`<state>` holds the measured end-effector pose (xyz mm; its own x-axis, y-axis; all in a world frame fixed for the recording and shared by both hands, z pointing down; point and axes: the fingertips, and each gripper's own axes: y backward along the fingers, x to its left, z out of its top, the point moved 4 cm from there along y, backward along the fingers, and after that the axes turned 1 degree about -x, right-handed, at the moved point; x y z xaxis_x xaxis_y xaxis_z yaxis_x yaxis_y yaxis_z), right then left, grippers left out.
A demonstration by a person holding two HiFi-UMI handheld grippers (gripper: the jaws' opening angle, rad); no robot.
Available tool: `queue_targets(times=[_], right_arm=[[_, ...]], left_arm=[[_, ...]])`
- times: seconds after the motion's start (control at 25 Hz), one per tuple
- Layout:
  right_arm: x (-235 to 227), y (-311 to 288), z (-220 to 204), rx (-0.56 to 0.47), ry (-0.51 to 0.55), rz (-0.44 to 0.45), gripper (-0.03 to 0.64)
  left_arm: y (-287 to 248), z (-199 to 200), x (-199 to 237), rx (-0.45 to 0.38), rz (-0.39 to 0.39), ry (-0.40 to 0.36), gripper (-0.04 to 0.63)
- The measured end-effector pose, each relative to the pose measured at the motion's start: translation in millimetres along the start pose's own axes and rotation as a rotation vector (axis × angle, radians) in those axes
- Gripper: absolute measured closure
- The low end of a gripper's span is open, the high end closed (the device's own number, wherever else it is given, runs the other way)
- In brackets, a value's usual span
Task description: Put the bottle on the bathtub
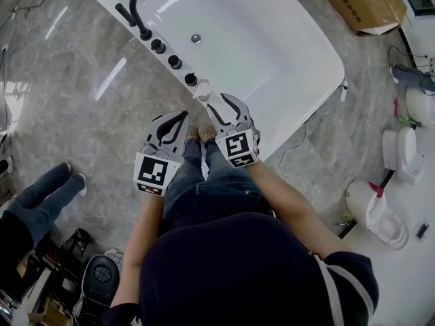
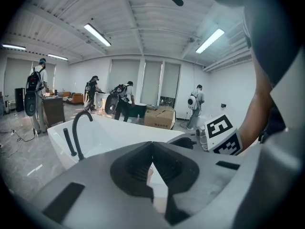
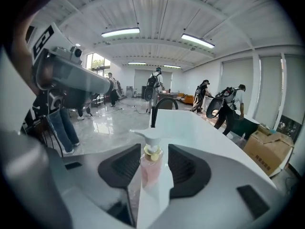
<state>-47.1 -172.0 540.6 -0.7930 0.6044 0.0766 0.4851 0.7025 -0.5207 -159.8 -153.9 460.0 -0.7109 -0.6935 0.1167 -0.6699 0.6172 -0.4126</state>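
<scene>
While your left gripper (image 1: 181,117) sits empty, jaws together, the pink clear-plastic pump bottle (image 3: 150,173) stands on the white bathtub's rim (image 1: 309,43) between your right gripper's (image 1: 219,102) wide-open jaws, pads clear. Likely light, slick, tippy: grip the body, not the pump.

The head camera looked steeply down from above the person onto the white bathtub (image 1: 326,66), with the left gripper (image 1: 182,116) and right gripper (image 1: 219,102) close beneath it. Each gripper camera sat just behind its own jaws, facing along the tub's length into the hall beyond. All three views shared the tub and its black arched faucet (image 1: 134,2). The pump bottle (image 3: 151,168) stood very near the right gripper camera, and the left one caught the right gripper's marker cube (image 2: 221,133).
</scene>
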Motion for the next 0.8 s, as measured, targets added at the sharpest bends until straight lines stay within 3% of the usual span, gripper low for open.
queue_targets(times=[0.08,0.24,0.4,0.6,0.8], right_arm=[[-3.3,14.0,10.0,-0.032,-0.041,-0.027,0.443],[-20.1,40.6,49.5,-0.135,-0.077,-0.089,0.542],[-35.5,71.2,103.0,-0.268,-0.096,-0.116,0.574],[-42.6,90.4,169.9,-0.408,-0.061,-0.047,0.583],[-5.1,96.2,237.3,-0.532,-0.035,0.07,0.583]], left_arm=[[1.1,7.3,0.9,-0.021,0.009,0.0,0.572],[4.4,32.4,5.1,-0.098,0.047,-0.011,0.572],[19.6,64.5,4.4,-0.186,0.116,-0.038,0.572],[50.7,107.7,11.6,-0.286,0.272,-0.033,0.572],[117.6,132.4,30.1,-0.344,0.472,-0.033,0.572]])
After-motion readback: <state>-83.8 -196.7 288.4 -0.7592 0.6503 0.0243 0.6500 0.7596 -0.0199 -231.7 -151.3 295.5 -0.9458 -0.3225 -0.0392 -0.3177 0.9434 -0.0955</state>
